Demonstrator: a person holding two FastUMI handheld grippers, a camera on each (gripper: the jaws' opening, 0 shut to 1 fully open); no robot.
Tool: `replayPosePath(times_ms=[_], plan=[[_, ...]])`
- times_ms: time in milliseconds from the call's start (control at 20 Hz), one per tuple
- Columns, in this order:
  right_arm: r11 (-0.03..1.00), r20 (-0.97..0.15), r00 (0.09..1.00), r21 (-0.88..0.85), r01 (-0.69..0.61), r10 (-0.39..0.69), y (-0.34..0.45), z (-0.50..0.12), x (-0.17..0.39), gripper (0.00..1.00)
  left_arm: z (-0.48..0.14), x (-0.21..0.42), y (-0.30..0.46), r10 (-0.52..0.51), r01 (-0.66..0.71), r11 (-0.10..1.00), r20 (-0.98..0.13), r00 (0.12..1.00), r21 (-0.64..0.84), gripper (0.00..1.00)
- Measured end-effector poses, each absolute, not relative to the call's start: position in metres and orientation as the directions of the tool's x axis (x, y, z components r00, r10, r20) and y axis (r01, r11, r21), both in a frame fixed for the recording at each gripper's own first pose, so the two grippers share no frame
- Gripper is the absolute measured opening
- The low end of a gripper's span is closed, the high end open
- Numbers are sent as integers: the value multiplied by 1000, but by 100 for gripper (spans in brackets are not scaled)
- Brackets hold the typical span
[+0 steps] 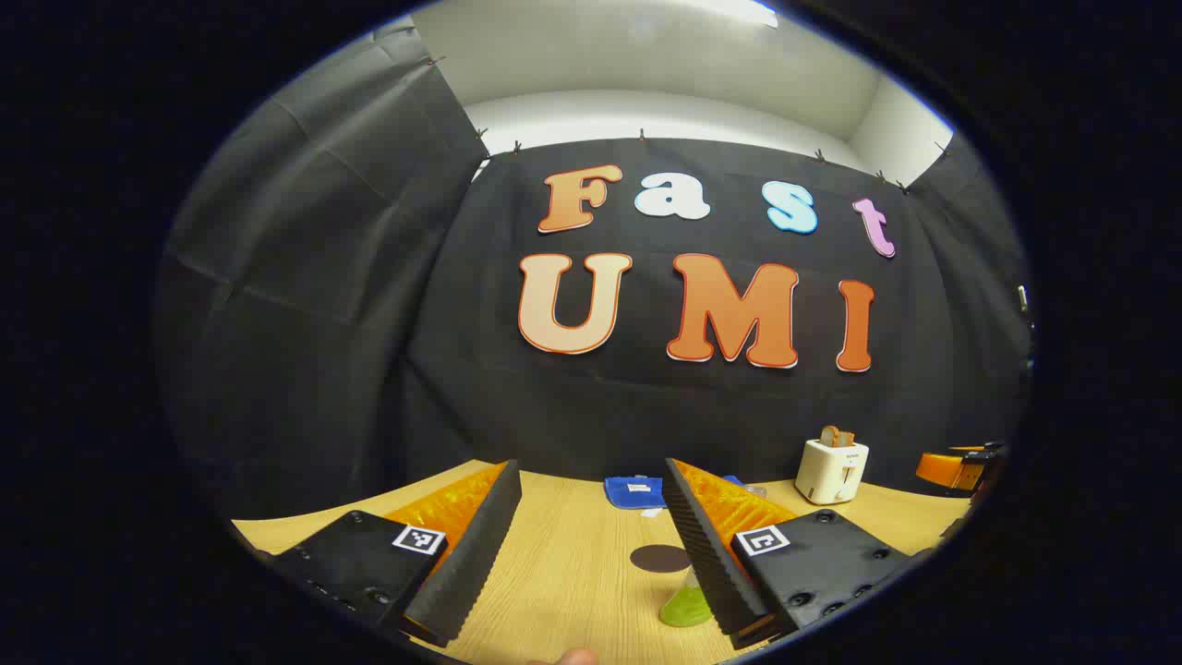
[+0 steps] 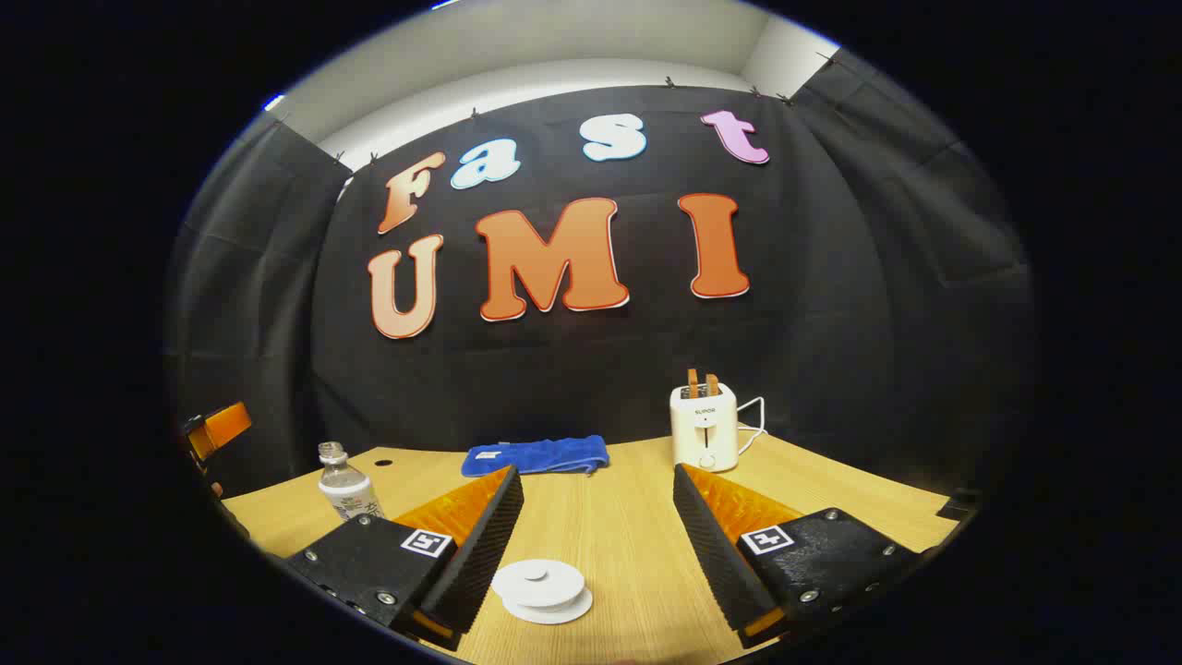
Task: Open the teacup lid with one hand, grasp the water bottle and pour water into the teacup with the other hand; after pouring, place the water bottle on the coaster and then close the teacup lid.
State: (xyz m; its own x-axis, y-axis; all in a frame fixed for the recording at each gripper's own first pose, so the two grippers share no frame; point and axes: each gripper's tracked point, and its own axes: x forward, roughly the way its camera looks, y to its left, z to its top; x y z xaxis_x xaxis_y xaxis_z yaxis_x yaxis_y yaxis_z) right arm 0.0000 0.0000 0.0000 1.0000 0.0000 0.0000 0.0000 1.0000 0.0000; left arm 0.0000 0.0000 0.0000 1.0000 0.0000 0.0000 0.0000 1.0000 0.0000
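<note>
On the bench (image 2: pixel 591 526), left to right in my right gripper view: the water bottle (image 2: pixel 347 487) stands upright near the left edge, cap off. A blue cloth (image 2: pixel 537 455) lies at the back by the wall. The white teacup lid (image 2: pixel 542 586) sits on its cup between my right tool (image 2: pixel 591 545) fingers, closer to the left one and touching neither. A white toaster (image 2: pixel 705 428) with a cord stands back right; its label is too small to read. Right tool is wide apart, holding nothing.

Left gripper view: my left tool (image 1: pixel 591 545) is also spread wide, nothing held. A dark round coaster (image 1: pixel 659 558) lies between its fingers. Something green (image 1: pixel 685 608) sits against the right finger, partly hidden. Bare wood lies ahead of both tools.
</note>
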Motion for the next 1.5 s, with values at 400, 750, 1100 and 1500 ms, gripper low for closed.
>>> replayPosePath(times_ms=[400, 750, 1100, 1500], plan=[[1000, 5, 1000, -16, -9, 9, 2, 3, -3, 97, -31, 5, -15, -54, 56, 998, -91, 994, 22, 99], [999, -45, 998, -42, -34, 32, 14, -12, 1, 97, -40, 5, -24, -75, 82, 995, -109, 991, 53, 99], [994, -58, 997, -87, -65, 60, 27, -19, 2, 97, -44, 5, -25, -81, 88, 995, -124, 989, 54, 98], [986, -166, 983, -130, -102, 80, 45, -64, 19, 97, -49, 6, -31, -87, 98, 992, -133, 987, 78, 99]])
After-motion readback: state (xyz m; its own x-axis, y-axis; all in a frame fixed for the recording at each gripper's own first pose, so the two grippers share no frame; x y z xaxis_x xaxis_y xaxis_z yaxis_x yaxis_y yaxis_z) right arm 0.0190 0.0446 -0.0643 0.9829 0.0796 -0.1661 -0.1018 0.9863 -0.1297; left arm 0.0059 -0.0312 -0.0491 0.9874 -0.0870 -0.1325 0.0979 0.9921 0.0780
